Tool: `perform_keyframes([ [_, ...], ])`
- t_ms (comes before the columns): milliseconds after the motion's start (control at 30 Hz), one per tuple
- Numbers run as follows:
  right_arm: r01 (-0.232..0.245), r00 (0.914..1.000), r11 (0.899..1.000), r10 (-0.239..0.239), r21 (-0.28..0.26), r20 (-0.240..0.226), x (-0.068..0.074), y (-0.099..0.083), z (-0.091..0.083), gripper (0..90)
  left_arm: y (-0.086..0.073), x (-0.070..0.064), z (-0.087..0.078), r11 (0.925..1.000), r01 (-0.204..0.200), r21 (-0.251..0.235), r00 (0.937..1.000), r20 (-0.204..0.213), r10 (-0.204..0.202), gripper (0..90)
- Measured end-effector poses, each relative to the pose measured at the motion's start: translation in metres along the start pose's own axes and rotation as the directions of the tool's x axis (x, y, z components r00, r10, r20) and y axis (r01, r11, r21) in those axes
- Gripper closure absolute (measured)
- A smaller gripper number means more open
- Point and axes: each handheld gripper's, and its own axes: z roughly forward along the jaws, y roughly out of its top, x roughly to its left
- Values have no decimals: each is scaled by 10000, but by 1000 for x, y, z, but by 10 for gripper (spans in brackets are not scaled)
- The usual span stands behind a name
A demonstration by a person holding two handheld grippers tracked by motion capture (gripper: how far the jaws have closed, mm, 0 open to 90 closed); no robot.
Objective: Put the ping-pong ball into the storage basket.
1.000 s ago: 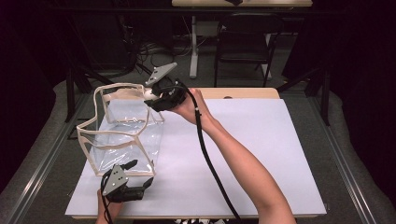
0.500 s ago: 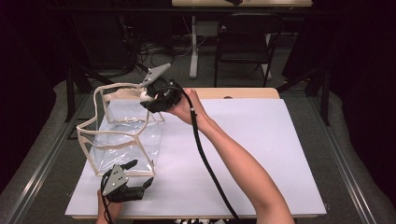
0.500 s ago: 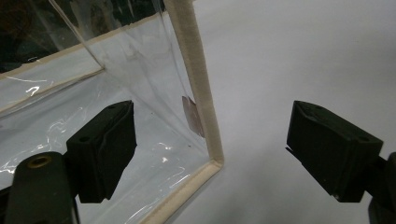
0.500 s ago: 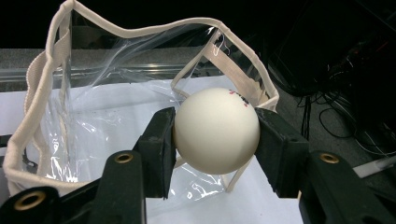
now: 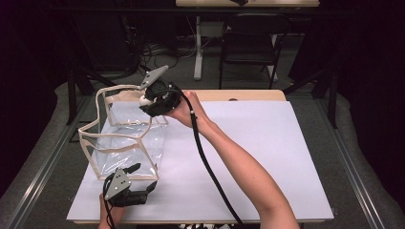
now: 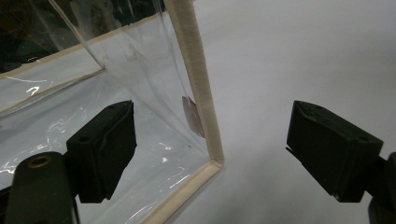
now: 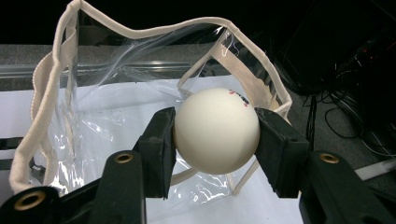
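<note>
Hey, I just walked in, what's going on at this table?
A person is working with a handheld tool in each hand. The right tool grips a white ping-pong ball and holds it over the open top of a clear plastic bag with cream fabric trim, standing on the white table. The left tool is open at the bag's near bottom corner, one jaw on either side of the trimmed edge, not clamping it.

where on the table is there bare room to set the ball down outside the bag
The white mat is bare right of the forearm, out to its right and near edges. A smaller bare patch lies between the clear bag and the forearm. The left side is crowded: the bag, the left gripper at its corner, the right gripper holding the ball above it.
</note>
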Motion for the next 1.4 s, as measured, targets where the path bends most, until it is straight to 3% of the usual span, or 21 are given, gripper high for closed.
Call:
perform_keyframes([
  [1400, 167, 9991, 9974, -139, 707, -398, 14, 4, 20, 503, 0, 0, 0, 10000, -1, -53, 10000, 23, 1, 161],
])
